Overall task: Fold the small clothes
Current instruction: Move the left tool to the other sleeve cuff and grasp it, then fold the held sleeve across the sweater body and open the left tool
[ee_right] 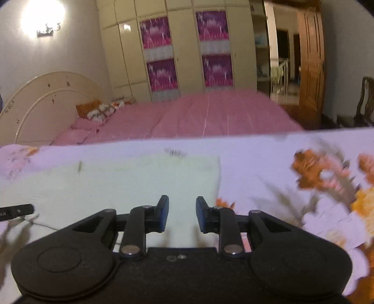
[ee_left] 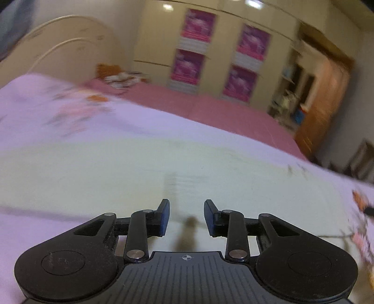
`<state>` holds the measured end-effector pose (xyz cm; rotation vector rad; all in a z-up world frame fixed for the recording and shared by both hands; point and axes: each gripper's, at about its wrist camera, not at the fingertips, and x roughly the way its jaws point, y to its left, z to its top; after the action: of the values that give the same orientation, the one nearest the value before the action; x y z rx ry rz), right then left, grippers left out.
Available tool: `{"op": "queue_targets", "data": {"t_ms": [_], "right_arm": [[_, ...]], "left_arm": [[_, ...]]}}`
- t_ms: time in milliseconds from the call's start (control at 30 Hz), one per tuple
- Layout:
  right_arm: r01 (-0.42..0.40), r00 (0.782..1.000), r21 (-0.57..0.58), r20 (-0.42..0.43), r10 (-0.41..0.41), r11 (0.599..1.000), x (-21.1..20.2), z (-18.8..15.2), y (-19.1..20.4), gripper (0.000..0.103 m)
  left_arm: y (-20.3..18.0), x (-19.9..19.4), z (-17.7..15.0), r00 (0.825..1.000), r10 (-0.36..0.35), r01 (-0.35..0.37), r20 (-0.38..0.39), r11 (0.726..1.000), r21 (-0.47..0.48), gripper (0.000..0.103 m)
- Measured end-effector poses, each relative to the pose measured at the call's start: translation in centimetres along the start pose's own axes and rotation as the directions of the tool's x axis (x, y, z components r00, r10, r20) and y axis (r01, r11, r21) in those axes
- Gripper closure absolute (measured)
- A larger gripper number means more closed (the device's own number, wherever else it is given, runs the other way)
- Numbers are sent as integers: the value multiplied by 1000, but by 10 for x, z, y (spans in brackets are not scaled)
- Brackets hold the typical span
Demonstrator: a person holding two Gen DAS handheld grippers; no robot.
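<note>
Pale green cloth is lying flat on the flowered bedsheet. Left claw is hovering above it, jaws apart, empty. Right claw is hovering near the cloth's right edge, jaws apart, empty. Cloth looks thin, limp, light; pinching corners seems best.

Floral sheet, lilac with orange and pink blooms, spread in the foreground; pink bed cover beyond it. Cream arched headboard with orange-and-white patterned pillows at its foot. Cream wardrobe with magenta door panels, lit wall lamp, brown wooden door and dark chair.
</note>
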<state>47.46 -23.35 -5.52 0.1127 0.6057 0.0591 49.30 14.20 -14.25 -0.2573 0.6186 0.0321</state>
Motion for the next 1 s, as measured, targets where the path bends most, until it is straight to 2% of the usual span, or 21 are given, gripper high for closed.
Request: {"op": "queue_targets", "data": {"t_ms": [133,233,333,467,533,600,667,733,833,967,1000], "right_arm": [[3,1000,23,-27,-3,1000,-14,-7,-15,77],[5,999,79,-54,-1,997,-18,-15,-21,75],[-1,997,133,-77,11,991,-26,-28,-19,75],[-27,995,146,-93,41,989,-30,-37,-1,74],[-43,994,135,-99,57,990,-29,-36,10,74],[-59,993,126,-92,71,990,-29,-34,19,74],[-72,994,122,-75,82,990,-31,-31,26,74],[-79,994,120,-67,88,990,-30,-27,30,74],[-81,994,110,-67,89,991,-26,-25,33,73],[-84,993,108,-76,92,991,-23,-27,35,73],[-82,993,111,-78,91,990,-22,-28,35,73]], "left_arm": [[76,-42,-21,992,127,-122,24,983,-134,70],[140,-62,-32,977,210,-193,34,940,-280,70],[203,-77,-35,968,247,-196,52,867,-459,70],[264,-89,-45,956,283,-162,76,727,-667,70],[289,-83,-51,958,278,-138,71,663,-736,70],[307,-80,-63,965,232,-43,122,600,-799,70],[315,-74,-69,963,222,2,153,562,-827,70],[321,-68,-64,960,228,12,162,546,-838,70],[325,-61,-59,957,241,6,163,544,-839,70],[321,-56,-57,955,251,-13,155,560,-829,71],[323,-58,-56,954,259,-22,150,562,-827,76]]}}
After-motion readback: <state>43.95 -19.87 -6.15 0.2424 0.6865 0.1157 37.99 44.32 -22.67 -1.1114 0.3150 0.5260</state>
